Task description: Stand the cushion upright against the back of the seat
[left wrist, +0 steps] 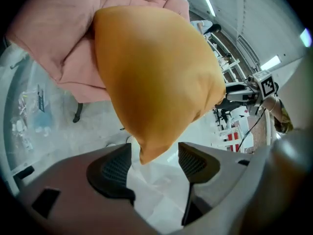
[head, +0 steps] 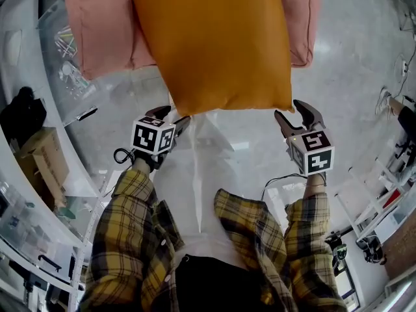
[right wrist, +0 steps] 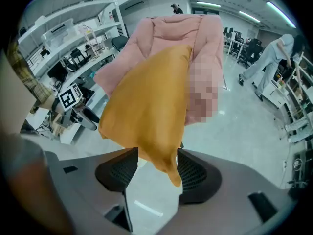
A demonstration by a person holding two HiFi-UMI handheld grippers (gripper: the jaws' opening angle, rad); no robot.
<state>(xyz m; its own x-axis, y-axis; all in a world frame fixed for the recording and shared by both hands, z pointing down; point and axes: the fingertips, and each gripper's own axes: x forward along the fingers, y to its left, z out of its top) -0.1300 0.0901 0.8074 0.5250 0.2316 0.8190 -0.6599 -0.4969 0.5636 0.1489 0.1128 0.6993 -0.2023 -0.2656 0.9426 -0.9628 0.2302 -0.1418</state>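
Observation:
An orange cushion (head: 214, 38) leans on a pink padded armchair (head: 97, 31), its lower edge hanging past the seat's front. My left gripper (head: 170, 119) is open just below the cushion's lower left corner. In the left gripper view that corner (left wrist: 146, 151) hangs between the spread pads (left wrist: 115, 168) without being pinched. My right gripper (head: 298, 117) is open at the lower right corner. In the right gripper view the corner tip (right wrist: 173, 175) dangles between its pads (right wrist: 195, 173), close to the right one. The chair's back (right wrist: 195, 28) rises behind the cushion (right wrist: 146, 97).
White shelves and a curved white counter (head: 39, 174) with small items run along the left. A glossy pale floor (head: 351, 77) surrounds the armchair. A person (right wrist: 266, 58) stands far off to the right among desks and racks (right wrist: 296, 111).

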